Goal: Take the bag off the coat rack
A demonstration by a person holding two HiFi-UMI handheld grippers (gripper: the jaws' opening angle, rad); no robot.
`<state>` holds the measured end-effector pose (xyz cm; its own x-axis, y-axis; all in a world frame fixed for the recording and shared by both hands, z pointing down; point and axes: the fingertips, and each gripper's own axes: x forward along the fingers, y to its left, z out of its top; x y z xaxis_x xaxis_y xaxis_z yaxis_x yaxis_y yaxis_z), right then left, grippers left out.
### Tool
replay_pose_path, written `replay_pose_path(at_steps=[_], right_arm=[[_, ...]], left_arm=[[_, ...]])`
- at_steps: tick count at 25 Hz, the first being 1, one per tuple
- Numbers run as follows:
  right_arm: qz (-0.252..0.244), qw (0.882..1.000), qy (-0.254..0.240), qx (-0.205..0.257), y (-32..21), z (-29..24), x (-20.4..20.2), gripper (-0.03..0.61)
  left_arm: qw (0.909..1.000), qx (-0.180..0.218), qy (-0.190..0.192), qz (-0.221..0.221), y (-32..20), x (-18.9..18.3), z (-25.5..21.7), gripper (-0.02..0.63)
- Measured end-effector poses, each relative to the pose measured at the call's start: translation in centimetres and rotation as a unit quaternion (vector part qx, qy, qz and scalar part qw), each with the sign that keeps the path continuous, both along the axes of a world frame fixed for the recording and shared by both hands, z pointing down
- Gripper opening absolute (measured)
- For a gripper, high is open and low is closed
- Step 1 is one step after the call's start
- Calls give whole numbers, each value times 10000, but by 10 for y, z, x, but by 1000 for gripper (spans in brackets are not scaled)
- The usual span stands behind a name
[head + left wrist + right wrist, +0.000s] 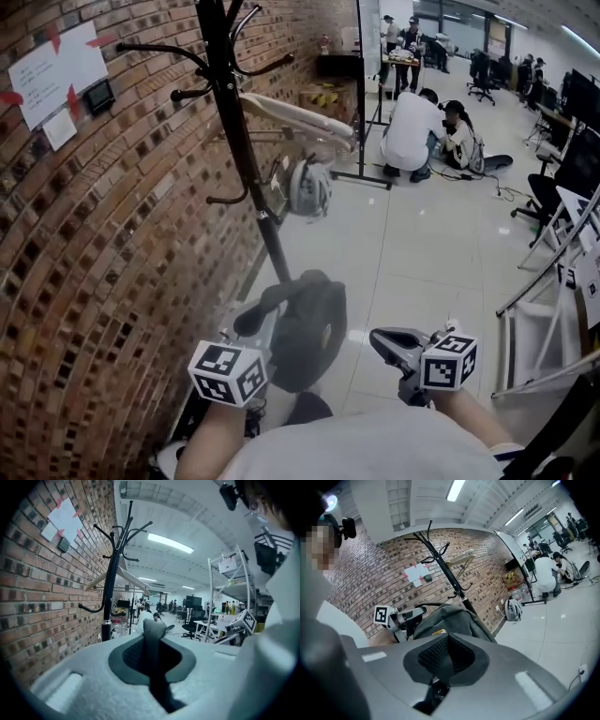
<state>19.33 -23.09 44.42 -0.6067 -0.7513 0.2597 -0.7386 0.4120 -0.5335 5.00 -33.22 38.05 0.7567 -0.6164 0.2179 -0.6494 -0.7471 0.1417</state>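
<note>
The black coat rack (234,141) stands by the brick wall. A dark grey bag (307,328) hangs off its hooks, low in front of the pole, by its strap (272,302). My left gripper (246,328) is shut on that strap; in the left gripper view the strap (153,632) stands pinched between the pads, with the rack (110,597) ahead on the left. My right gripper (380,339) hovers to the right of the bag, shut and holding nothing. The right gripper view shows the bag (450,618) just beyond its closed jaws, and the left gripper (405,616) beside it.
A white hanger (300,117) hangs on the rack and a white helmet (309,187) sits behind it. The brick wall (94,244) runs along the left. People crouch on the floor (427,131) farther back. A white metal frame (553,309) stands at the right.
</note>
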Motion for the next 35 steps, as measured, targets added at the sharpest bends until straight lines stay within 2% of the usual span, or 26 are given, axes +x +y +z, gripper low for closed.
replay_pose_path(at_steps=[4, 8, 11, 14, 19, 26, 35], right_arm=[[-66, 9998, -146, -118, 27, 3, -7, -2], [-128, 9998, -125, -84, 57, 2, -23, -2], [-142, 9998, -134, -15, 83, -2, -44, -2], [-113, 9999, -89, 41, 115, -7, -67, -2], [46, 9998, 5, 187, 174, -20, -112, -2], [200, 9986, 153, 458, 247, -39, -164, -2], [196, 9973, 284, 654, 286, -48, -193, -2]], left_arm=[[9993, -370, -98, -39, 51, -12, 17, 12], [9985, -500, -235, 64, 100, -23, 31, 12], [9980, -500, -283, 281, 140, -33, 34, 12], [9977, -511, -163, 423, 179, -47, 33, 12], [9980, -448, -5, 436, 230, -85, 24, 12], [9978, -434, -152, 472, 293, -129, 24, 12], [9972, -405, -255, 583, 339, -158, 24, 12]])
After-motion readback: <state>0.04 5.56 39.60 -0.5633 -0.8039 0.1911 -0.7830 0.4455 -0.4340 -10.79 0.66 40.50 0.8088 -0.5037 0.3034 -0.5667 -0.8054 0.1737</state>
